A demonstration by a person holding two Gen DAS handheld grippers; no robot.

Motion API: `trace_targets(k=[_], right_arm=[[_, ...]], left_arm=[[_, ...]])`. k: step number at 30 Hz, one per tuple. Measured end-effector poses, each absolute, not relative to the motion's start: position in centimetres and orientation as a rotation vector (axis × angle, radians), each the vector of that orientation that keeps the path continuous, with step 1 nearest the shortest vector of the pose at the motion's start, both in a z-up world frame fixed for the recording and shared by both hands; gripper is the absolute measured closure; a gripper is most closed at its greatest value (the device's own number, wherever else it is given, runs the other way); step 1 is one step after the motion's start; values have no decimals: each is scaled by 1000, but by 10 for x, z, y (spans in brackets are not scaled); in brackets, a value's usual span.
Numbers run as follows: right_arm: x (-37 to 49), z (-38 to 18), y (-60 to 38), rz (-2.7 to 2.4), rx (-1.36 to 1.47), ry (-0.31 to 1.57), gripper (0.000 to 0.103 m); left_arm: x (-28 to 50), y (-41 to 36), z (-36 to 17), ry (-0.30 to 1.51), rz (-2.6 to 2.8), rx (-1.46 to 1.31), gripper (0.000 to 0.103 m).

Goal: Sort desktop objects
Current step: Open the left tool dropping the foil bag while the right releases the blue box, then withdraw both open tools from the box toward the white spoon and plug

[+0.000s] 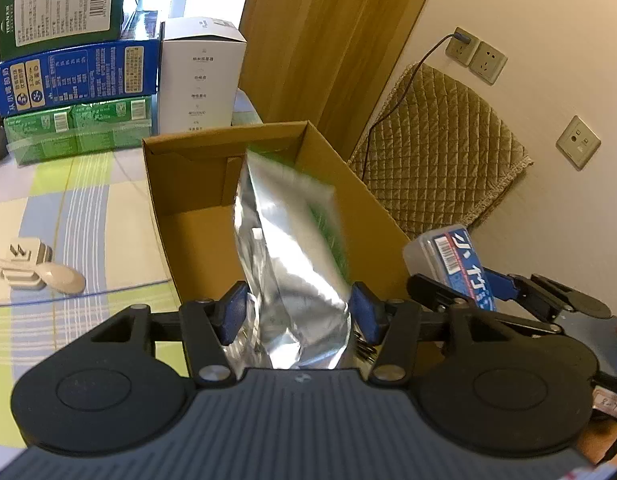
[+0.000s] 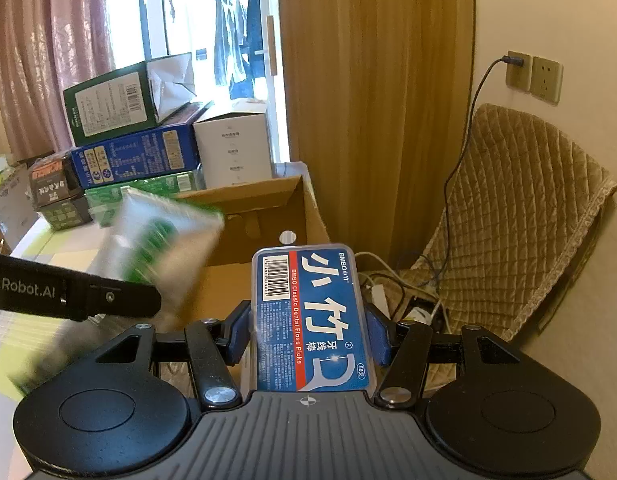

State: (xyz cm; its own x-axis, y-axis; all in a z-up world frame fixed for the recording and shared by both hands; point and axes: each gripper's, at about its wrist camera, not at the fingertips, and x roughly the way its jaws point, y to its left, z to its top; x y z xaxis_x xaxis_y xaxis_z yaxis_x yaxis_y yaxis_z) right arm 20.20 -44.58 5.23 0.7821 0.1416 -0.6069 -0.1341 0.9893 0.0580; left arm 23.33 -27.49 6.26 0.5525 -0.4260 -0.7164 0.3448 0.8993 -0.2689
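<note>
My left gripper [image 1: 298, 304] is shut on a silver foil pouch [image 1: 284, 240] with green print, which stands up between the blue pads over the open cardboard box [image 1: 228, 136]. The box floor looks bare. In the right wrist view the same pouch [image 2: 160, 240] is blurred, above the left gripper's black body [image 2: 108, 300]. My right gripper [image 2: 308, 320] is shut on a blue dental floss picks case [image 2: 312, 300], upright with its label facing the camera, near the cardboard box's [image 2: 268, 196] right front corner. The floss case [image 1: 456, 256] also shows right of the box.
Stacked green and blue cartons [image 1: 68, 72] and a white carton [image 1: 200, 76] stand behind the box. A plug adapter with a cable [image 1: 24, 268] lies on the striped tablecloth at left. A quilted chair [image 1: 440, 152], wall sockets [image 1: 476, 54] and floor cables [image 2: 388, 288] are to the right.
</note>
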Motion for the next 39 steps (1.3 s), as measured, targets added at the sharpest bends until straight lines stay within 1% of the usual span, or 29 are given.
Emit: trace_targets(k=[7, 10, 12, 13, 15, 19, 24, 26, 29, 32, 35, 39], right_arm=[[209, 46, -441, 159, 19, 672, 48], [212, 46, -439, 201, 76, 662, 47], [214, 46, -438, 201, 103, 672, 38], [213, 47, -438, 196, 110, 668, 37], [210, 49, -438, 197, 115, 663, 35], [199, 51, -438, 192, 112, 673, 34], [177, 57, -435, 189, 127, 664, 29], [167, 61, -431, 194, 131, 658, 27], [153, 68, -424, 208, 133, 649, 24], [142, 75, -412, 224, 124, 638, 21], [132, 82, -399, 242, 113, 627, 18], [122, 88, -381, 267, 96, 621, 13]], left_arm=[[230, -259, 69, 835, -442, -106, 53], [223, -251, 72, 819, -431, -101, 53], [219, -246, 73, 814, -426, -93, 52], [216, -243, 73, 812, -421, -90, 51], [211, -236, 74, 808, -412, -91, 46], [199, -223, 72, 814, -389, -83, 44], [181, -208, 69, 823, -368, -83, 39], [172, -203, 69, 823, -357, -76, 34], [159, -196, 73, 816, -341, -60, 34], [146, -188, 77, 804, -326, -48, 25], [134, -177, 81, 795, -313, -42, 25], [121, -166, 83, 783, -293, -9, 20]])
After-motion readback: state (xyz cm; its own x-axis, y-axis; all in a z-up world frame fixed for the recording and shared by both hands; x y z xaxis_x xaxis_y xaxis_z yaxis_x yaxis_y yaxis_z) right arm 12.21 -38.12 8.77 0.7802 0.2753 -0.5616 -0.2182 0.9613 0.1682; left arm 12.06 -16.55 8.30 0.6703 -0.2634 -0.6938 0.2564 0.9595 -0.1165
